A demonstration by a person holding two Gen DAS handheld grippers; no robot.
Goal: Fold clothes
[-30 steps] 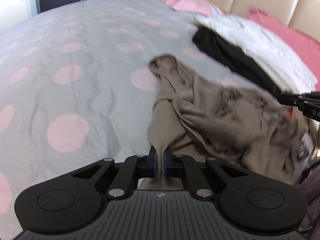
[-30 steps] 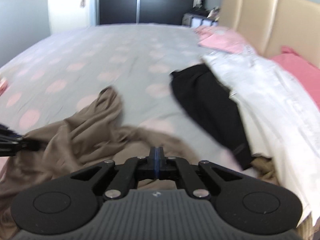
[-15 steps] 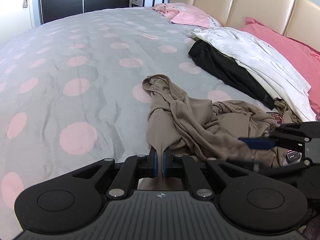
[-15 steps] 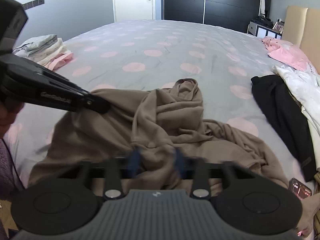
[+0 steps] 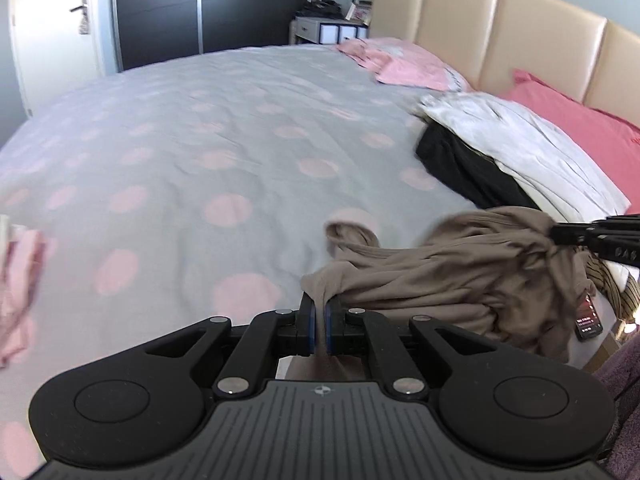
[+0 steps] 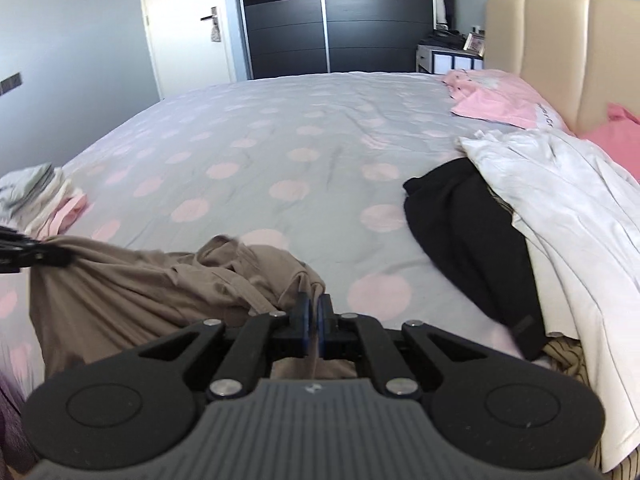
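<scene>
Your left gripper (image 5: 319, 322) and right gripper (image 6: 314, 318) each pinch the tan garment (image 5: 452, 276) between their fingers — it hangs bunched between them, long axis running gripper to gripper, drooping onto the bed (image 5: 208, 168).

A grey bedspread (image 6: 280, 152) with pink dots covers the bed, under a beige padded headboard (image 5: 500, 32). A dark wardrobe (image 6: 332, 20) stands beside a white door (image 6: 188, 32). A phone (image 5: 589, 318) lies near the bed's edge.
</scene>
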